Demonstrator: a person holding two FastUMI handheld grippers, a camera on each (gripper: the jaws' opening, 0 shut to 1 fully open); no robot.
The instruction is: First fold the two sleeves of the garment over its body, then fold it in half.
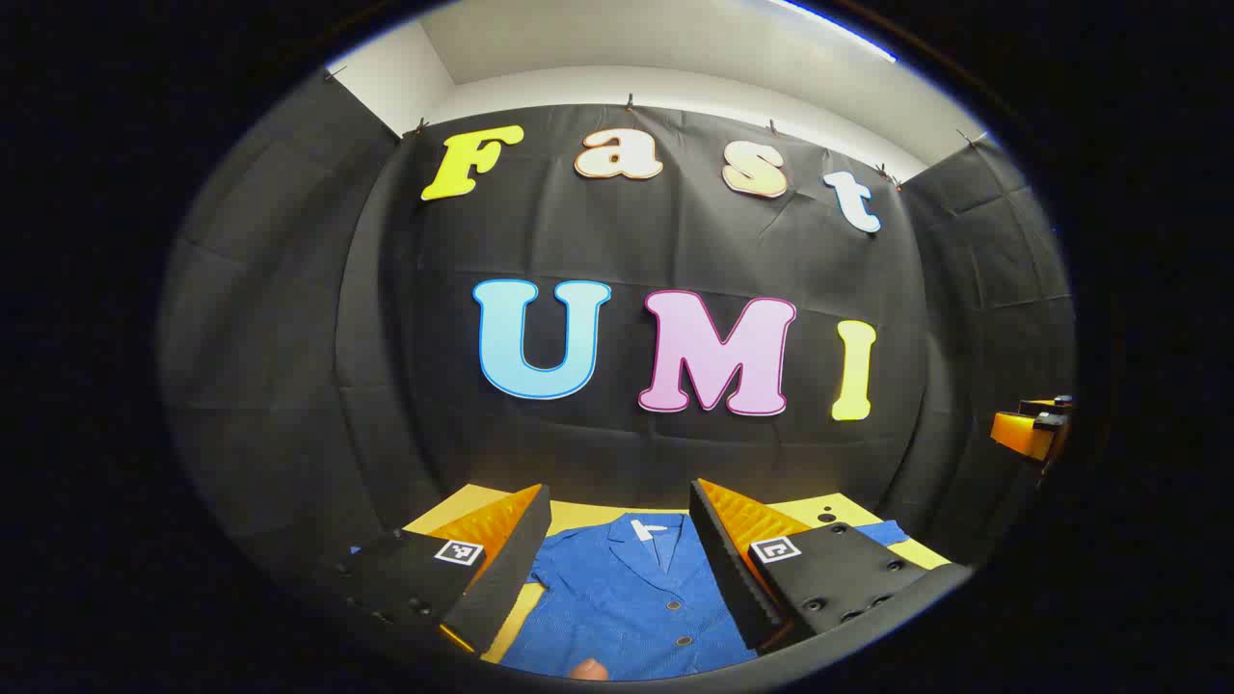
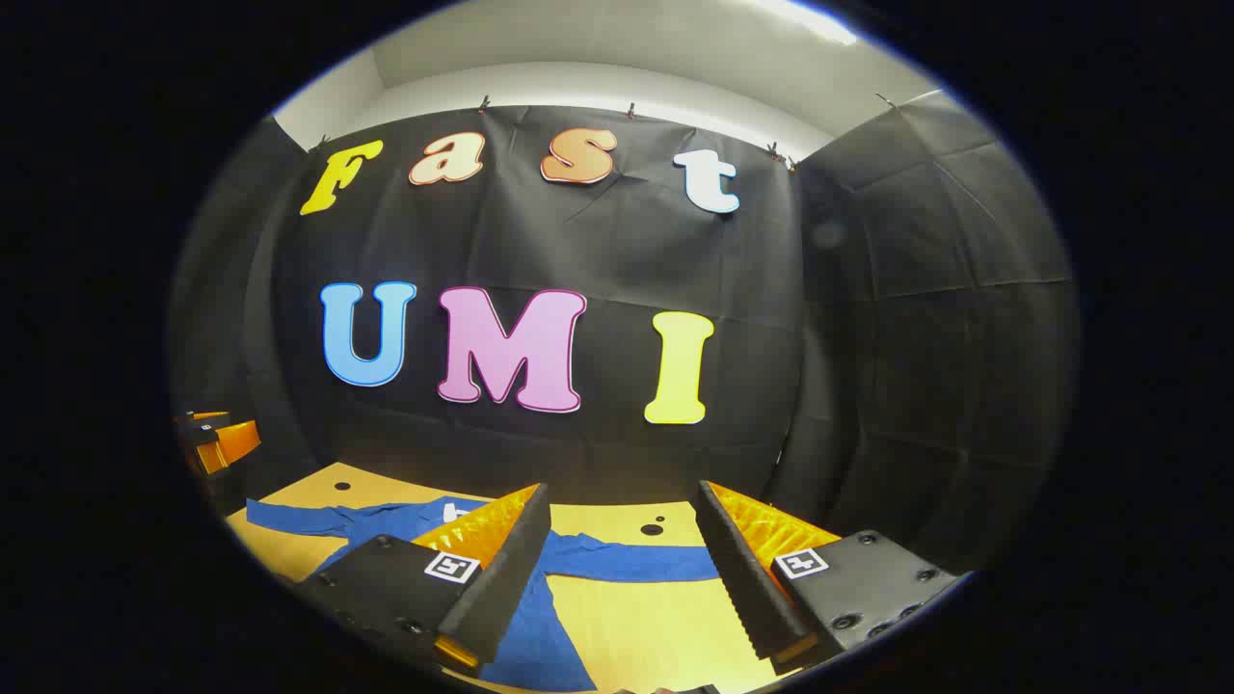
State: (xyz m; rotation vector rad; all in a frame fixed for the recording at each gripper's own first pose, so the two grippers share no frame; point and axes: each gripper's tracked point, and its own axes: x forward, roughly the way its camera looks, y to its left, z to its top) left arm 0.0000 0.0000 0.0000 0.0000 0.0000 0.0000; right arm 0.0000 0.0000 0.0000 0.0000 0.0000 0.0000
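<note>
A blue collared shirt (image 1: 627, 598) with buttons lies flat on the yellow table (image 1: 588, 516), collar toward the wall. My left gripper (image 1: 619, 492) hovers open above the shirt's front, with the collar between its fingers and nothing held. In the right gripper view the shirt's body (image 2: 405, 520) lies at the left, and one sleeve (image 2: 627, 564) stretches straight out across the table (image 2: 627, 636). The other sleeve (image 2: 289, 516) reaches left. My right gripper (image 2: 622, 489) is open above the stretched sleeve, apart from the cloth.
The black cloth wall stands close behind the table's far edge. The tabletop has small dark holes (image 2: 653, 529). The right gripper (image 1: 1032, 429) shows at the right edge of the left gripper view. The left gripper (image 2: 217, 439) shows at the left edge of the right gripper view.
</note>
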